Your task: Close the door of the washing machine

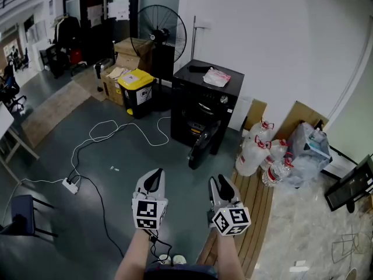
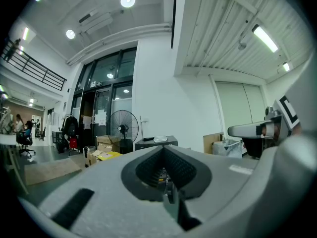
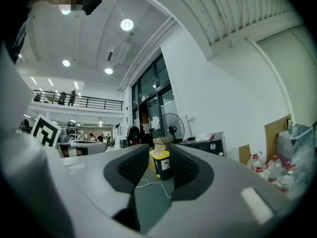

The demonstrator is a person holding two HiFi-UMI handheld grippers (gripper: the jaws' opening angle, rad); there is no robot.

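The black washing machine point(image 1: 208, 98) stands against the white wall ahead, with a white bag on its top. Its dark door point(image 1: 201, 147) hangs open at the front, swung outward toward the floor. Both grippers are held level, well short of the machine, with nothing in them. In the head view my left gripper point(image 1: 152, 181) sits at lower centre and my right gripper point(image 1: 223, 186) beside it. The left gripper view shows the pads of the left gripper point(image 2: 164, 151) meeting, the machine point(image 2: 156, 143) far beyond. The right gripper point(image 3: 159, 158) has a clear gap between its pads, with the machine point(image 3: 203, 144) to the right.
A yellow-lidded bin point(image 1: 136, 91), cardboard boxes point(image 1: 119, 74) and a standing fan point(image 1: 161, 32) are left of the machine. Water bottles point(image 1: 261, 151) and bags lie at its right. A white cable and power strip point(image 1: 70, 185) cross the floor. Wooden slats point(image 1: 252, 226) lie lower right.
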